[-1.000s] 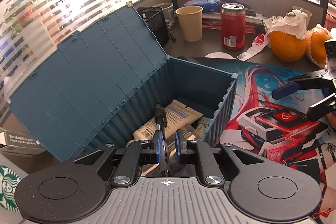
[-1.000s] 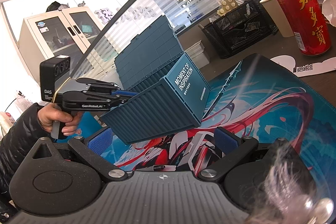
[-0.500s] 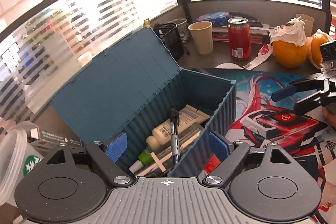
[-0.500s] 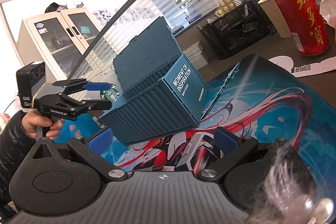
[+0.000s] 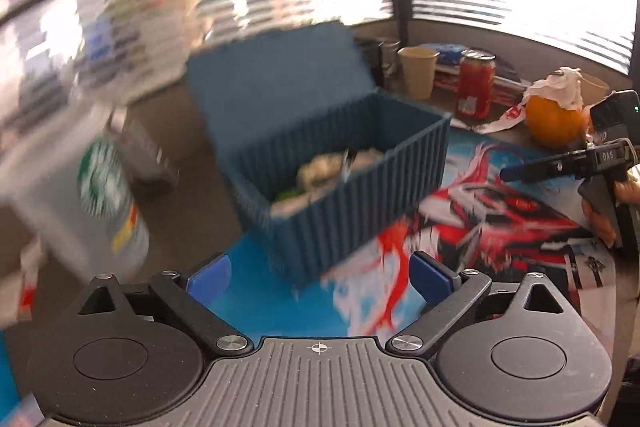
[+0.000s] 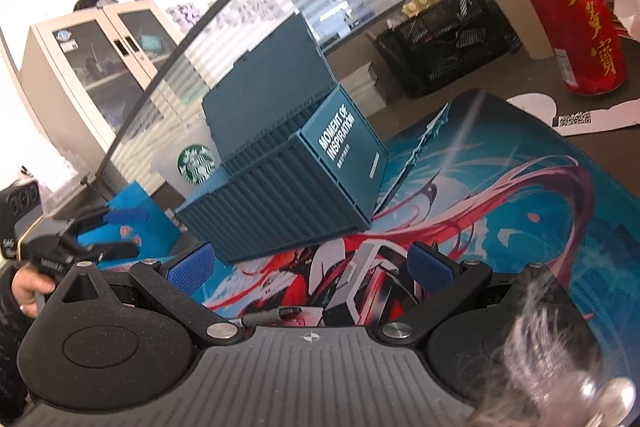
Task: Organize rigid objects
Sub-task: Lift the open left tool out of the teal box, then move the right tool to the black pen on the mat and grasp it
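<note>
A teal container-style box (image 5: 340, 163) stands on the printed desk mat with its lid tipped back. Tubes and other small items lie blurred inside it. My left gripper (image 5: 320, 275) hangs in front of the box, well back from it; its jaws are opening and nothing is between them. In the right wrist view the box (image 6: 288, 203) shows its lettered end, and the left gripper (image 6: 116, 247) sits low at the left in a person's hand. My right gripper (image 6: 310, 267) stands open over the mat, with a black pen (image 6: 276, 315) lying just below it.
A red can (image 6: 576, 27), a paper cup (image 5: 418, 71) and an orange (image 5: 554, 123) stand behind the mat (image 6: 500, 207). A black mesh basket (image 6: 452, 47) sits at the back. A Starbucks cup (image 5: 104, 183) stands left of the box.
The left gripper let go of a black pen into the box, opened wide and drew back from the box, which now looks smaller. The right gripper stayed put.
</note>
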Demonstrator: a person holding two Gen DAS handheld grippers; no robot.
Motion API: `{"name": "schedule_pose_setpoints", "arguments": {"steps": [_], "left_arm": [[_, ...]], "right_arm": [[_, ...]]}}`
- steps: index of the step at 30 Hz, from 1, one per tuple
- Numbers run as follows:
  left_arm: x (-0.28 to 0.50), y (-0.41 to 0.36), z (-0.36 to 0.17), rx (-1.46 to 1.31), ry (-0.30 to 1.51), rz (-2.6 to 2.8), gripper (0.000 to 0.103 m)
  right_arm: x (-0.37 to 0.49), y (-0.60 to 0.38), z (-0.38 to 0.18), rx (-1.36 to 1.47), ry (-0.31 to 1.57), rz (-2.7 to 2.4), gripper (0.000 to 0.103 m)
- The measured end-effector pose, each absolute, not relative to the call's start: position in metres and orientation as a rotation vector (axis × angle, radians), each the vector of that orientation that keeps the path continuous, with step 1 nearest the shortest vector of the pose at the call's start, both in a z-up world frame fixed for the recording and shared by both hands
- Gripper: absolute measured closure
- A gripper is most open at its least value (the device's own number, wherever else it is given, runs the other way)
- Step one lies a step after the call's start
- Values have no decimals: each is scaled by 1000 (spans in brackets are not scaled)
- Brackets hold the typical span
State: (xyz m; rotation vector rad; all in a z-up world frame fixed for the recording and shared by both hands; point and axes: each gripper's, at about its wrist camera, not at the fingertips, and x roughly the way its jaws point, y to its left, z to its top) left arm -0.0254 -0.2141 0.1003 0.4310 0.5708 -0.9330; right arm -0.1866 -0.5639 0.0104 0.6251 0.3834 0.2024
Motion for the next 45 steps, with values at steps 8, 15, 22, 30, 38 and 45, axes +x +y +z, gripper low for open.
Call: {"name": "schedule_pose_setpoints", "arguments": {"steps": [8,15,22,30,38,45], "left_arm": [[-18,-154,73,196,652,-794,4],[-18,-137,57,185,672,-660,1],[-21,-130,38,137,702,-603,1],[-25,-123,29,104,702,-570,1],[-30,-123,22,70,699,-549,1],[-32,-124,18,53,676,-544,0]], "right_arm": [[-180,-556,12,577,426,272,0],[-165,-535,16,449,512,348,0],[-146,-511,21,249,600,391,0],[-124,-457,24,-165,641,499,0],[-106,-432,28,-324,711,600,1],[-105,-433,30,-258,777,595,2]]}}
